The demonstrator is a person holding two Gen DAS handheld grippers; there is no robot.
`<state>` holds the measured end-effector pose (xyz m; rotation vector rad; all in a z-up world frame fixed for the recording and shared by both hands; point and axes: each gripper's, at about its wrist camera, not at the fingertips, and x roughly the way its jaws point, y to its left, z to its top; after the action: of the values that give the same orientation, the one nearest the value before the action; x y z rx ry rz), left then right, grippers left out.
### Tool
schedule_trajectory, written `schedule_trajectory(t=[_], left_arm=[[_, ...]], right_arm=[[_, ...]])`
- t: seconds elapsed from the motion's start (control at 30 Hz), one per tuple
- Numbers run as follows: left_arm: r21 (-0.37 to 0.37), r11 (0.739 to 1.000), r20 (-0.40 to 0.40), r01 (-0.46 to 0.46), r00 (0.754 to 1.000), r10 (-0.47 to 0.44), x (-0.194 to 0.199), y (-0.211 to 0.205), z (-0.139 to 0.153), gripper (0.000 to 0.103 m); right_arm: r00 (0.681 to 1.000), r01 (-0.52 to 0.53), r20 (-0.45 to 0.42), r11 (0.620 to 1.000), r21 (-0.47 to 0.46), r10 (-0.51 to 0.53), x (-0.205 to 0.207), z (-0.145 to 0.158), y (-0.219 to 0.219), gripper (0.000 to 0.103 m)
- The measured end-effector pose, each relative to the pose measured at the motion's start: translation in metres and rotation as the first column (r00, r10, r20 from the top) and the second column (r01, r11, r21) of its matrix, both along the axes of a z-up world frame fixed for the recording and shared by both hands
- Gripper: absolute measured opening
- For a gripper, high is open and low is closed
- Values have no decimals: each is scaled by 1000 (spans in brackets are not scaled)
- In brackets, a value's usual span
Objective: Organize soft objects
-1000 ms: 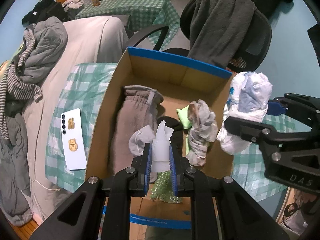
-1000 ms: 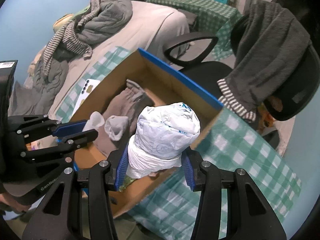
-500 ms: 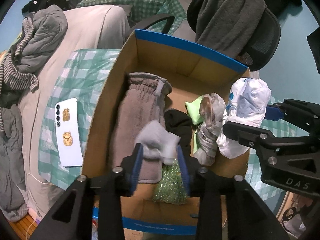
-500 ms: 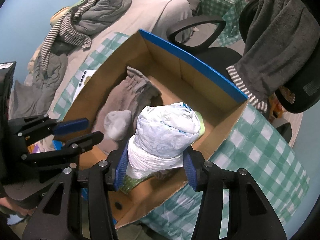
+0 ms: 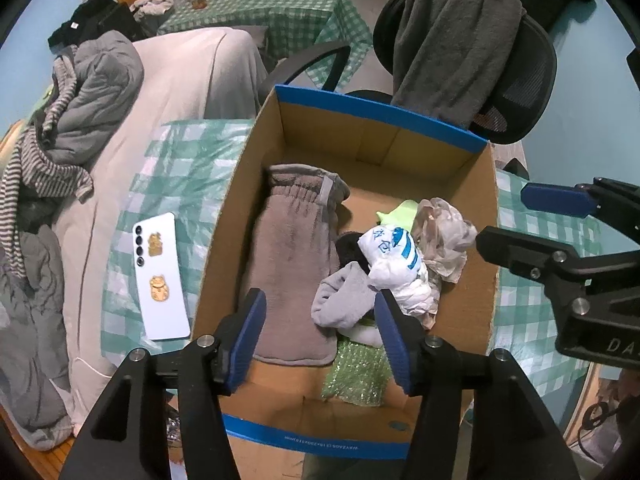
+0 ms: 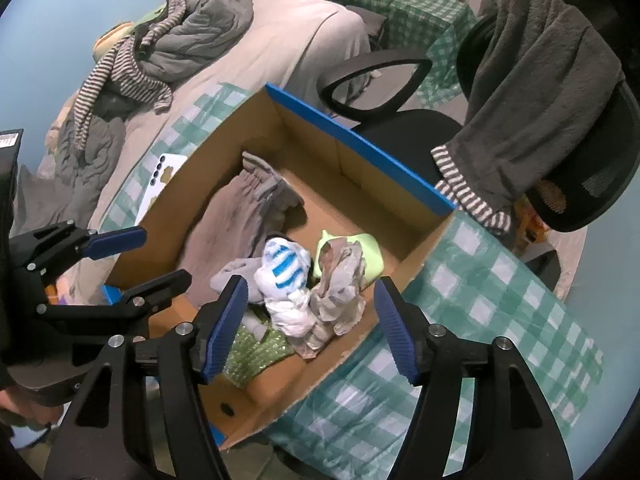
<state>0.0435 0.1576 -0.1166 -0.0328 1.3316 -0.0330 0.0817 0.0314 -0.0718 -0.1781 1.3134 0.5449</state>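
A blue-rimmed cardboard box [image 5: 380, 120] [image 6: 360, 136] stands on the green checked table. Inside lie folded grey trousers [image 5: 296, 256] [image 6: 236, 216], a grey sock [image 5: 340, 300] [image 6: 232, 276], a white bag bundle with blue print [image 5: 396, 268] [image 6: 288, 280], a crumpled greyish bag [image 5: 444, 236] [image 6: 340, 288], a light green cloth [image 6: 360, 244] and a green glittery piece [image 5: 360, 376] [image 6: 256, 348]. My left gripper [image 5: 320, 336] [image 6: 156, 260] hovers over the box, jaws opening, nothing between them. My right gripper [image 6: 308, 328] [image 5: 520, 220] hangs above the bundles, jaws opening, nothing held.
A white phone [image 5: 160, 276] lies on the checked cloth left of the box. A bed with heaped grey clothes [image 5: 92, 92] is at the left. A black office chair draped with a dark towel [image 5: 452, 40] [image 6: 544, 92] stands behind the box.
The left gripper let go of the grey sock, which dropped into the box. The right gripper released the white bag bundle; it now lies in the box beside the sock.
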Motion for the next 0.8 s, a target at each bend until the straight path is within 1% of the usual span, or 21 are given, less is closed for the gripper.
schedule_trajectory(t=[0.03,0.07,0.1,0.17,0.43,0.47,0.5,0.53,0.63,0.8], left_arm=[[9,1000,3,-2,1000,2,-1,0,2,63],[19,1000,6,-6,1000,6,-1,-1,4,71],[26,1000,14,-12,1000,11,-2,-1,7,73],[27,999,31,-20,999,20,-4,-1,14,73],[11,999,55,-37,998,36,-11,-5,38,74],[13,999,60,-37,998,37,-12,-6,42,76],[14,999,65,-39,997,38,-14,-8,45,82],[15,999,77,-43,996,42,-16,-9,50,84],[9,999,93,-49,994,48,-19,-12,60,84],[6,998,97,-56,994,55,-24,-20,73,84]], right_arm=[[1000,1,3,1000,-1,-1,0,2,0,68],[1000,4,5,1000,-3,-4,0,4,-1,69],[1000,9,10,1000,-4,-9,-1,7,-2,69],[1000,13,22,1000,-6,-13,-2,12,-3,69],[997,52,62,999,13,-52,-6,35,-17,69],[996,57,67,998,16,-58,-7,38,-20,69],[995,64,73,998,22,-65,-8,41,-23,69],[995,68,77,997,25,-70,-7,44,-25,69],[992,84,93,996,30,-86,-10,51,-32,69],[987,106,114,994,40,-109,-15,63,-47,69]])
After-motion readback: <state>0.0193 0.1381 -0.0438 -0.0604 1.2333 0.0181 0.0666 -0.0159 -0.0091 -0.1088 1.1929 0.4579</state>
